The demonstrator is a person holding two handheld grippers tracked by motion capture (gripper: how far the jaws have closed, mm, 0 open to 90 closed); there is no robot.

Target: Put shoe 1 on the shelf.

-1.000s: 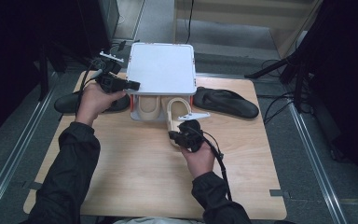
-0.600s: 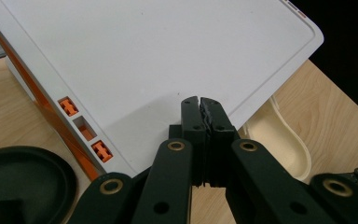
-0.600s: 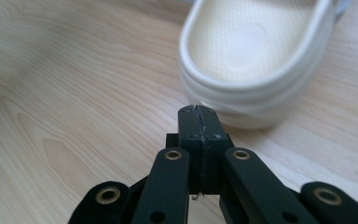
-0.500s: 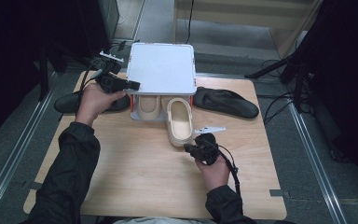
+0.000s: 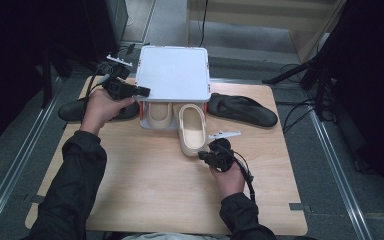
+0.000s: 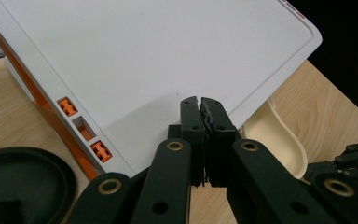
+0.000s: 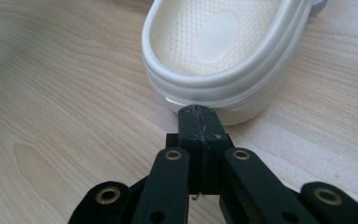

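Evidently the left tongs [image 5: 142, 91], jaws closed on nothing, press on the near-left corner of the white lid [image 5: 174, 72] to steady the shoe box while a cream clog [image 5: 192, 129] is pushed in; its toe sits under the lid beside a second clog [image 5: 156, 114], its heel out on the surface [image 5: 145, 180]. The right tongs [image 7: 199, 112] are closed and empty too, their tip at or just off the heel, as a blunt pusher. Left forearm reaches forward; right hand [image 5: 227, 172] stays low near the person.
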